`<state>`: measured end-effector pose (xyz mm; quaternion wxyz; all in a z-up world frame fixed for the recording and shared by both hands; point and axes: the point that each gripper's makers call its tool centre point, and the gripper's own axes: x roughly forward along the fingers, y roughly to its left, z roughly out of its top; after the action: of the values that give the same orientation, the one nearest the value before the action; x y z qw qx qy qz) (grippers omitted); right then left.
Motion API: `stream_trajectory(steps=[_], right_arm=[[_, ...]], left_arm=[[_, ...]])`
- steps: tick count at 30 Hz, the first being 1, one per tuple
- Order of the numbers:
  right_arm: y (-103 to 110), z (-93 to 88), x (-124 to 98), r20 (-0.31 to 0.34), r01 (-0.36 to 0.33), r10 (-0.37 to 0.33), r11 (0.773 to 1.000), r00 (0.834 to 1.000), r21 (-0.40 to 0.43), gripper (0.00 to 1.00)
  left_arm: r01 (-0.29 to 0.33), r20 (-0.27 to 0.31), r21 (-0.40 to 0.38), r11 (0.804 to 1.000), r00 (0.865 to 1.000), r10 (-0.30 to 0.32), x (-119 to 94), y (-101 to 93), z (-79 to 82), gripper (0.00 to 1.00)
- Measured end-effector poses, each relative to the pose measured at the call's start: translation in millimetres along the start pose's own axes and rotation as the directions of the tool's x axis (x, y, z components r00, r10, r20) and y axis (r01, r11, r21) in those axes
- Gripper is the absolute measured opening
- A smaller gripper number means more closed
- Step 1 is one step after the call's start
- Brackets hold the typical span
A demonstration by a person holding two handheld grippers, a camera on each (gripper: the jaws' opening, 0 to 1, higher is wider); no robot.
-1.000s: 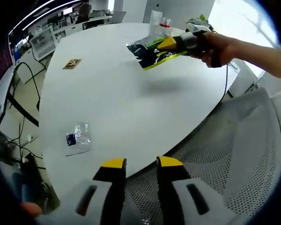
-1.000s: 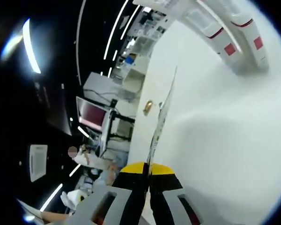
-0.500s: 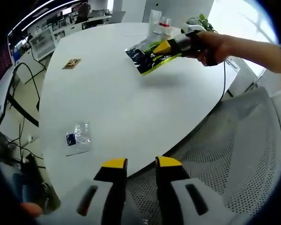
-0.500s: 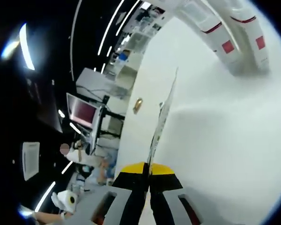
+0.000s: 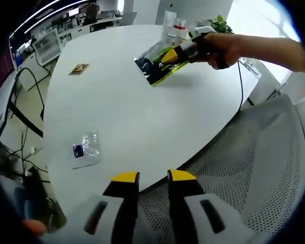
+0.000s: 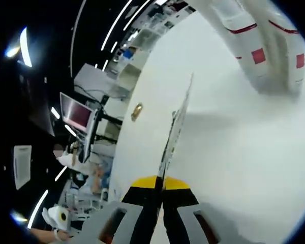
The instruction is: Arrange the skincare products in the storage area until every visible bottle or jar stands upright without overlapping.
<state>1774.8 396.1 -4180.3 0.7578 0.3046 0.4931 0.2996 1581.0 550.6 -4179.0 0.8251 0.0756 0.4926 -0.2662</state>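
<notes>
table (image 5: 142, 117): in front of the left gripper (image 5: 147, 178) | small bag (image 5: 85, 149): on the table, near left edge | snack packet (image 5: 79, 68): far left on the table | flat pouch (image 5: 155, 65): far side (held above the table by the right gripper (image 5: 174, 53)) | chair (image 5: 254, 162): right of the table

The left gripper view looks from just off the near edge of the white table (image 5: 127, 117), above a mesh chair (image 5: 254, 162), facing across the tabletop toward the far office; it sits well back, so most of the table shows. The right gripper view sits close to the tabletop (image 6: 234, 152), rolled sideways, looking along a thin packet (image 6: 174, 133) seen edge-on toward desks and a monitor (image 6: 77, 113). Both views share the white table, the packet (image 5: 155, 63), and a small brown item (image 5: 78, 68) lying on the table (image 6: 137, 111)
</notes>
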Motion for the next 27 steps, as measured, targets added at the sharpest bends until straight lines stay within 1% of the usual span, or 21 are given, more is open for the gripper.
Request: stream_trajectory(steps=[4,9,15,18,20,23,27], right_arm=[[-2.8,2.4,1.1,0.004,0.013,-0.013,1.000,1.000,-0.010,0.00],[-5.8,7.1,0.4,0.022,0.029,-0.029,0.999,0.999,-0.018,0.03],[-11.9,11.5,-3.3,0.028,0.066,-0.064,0.996,0.998,-0.068,0.07],[-13.6,14.4,-4.5,0.034,0.066,-0.064,0.996,0.997,-0.064,0.05],[-13.1,16.4,-5.0,0.037,0.059,-0.057,0.997,0.998,-0.053,0.02],[-12.3,23.7,-5.0,0.071,0.063,-0.060,0.997,0.996,-0.039,0.01],[-18.2,34.4,-3.4,0.092,0.087,-0.084,0.995,0.992,-0.038,0.01]], left_arm=[[0.000,-0.002,0.002,1.000,1.000,0.000,0.2,-0.1,-0.4,0.16],[0.000,-0.009,0.006,1.000,1.000,0.000,0.6,-0.5,-1.5,0.15],[0.000,-0.018,0.012,1.000,1.000,0.001,0.8,-0.8,-2.9,0.15],[-0.002,-0.020,0.013,1.000,1.000,0.002,0.8,-0.7,-3.1,0.15],[-0.004,-0.021,0.014,1.000,1.000,0.004,0.8,-0.3,-3.2,0.15],[-0.007,-0.020,0.013,1.000,1.000,0.007,0.8,0.2,-3.2,0.15],[-0.009,-0.020,0.012,1.000,1.000,0.009,0.9,0.7,-3.3,0.15]])
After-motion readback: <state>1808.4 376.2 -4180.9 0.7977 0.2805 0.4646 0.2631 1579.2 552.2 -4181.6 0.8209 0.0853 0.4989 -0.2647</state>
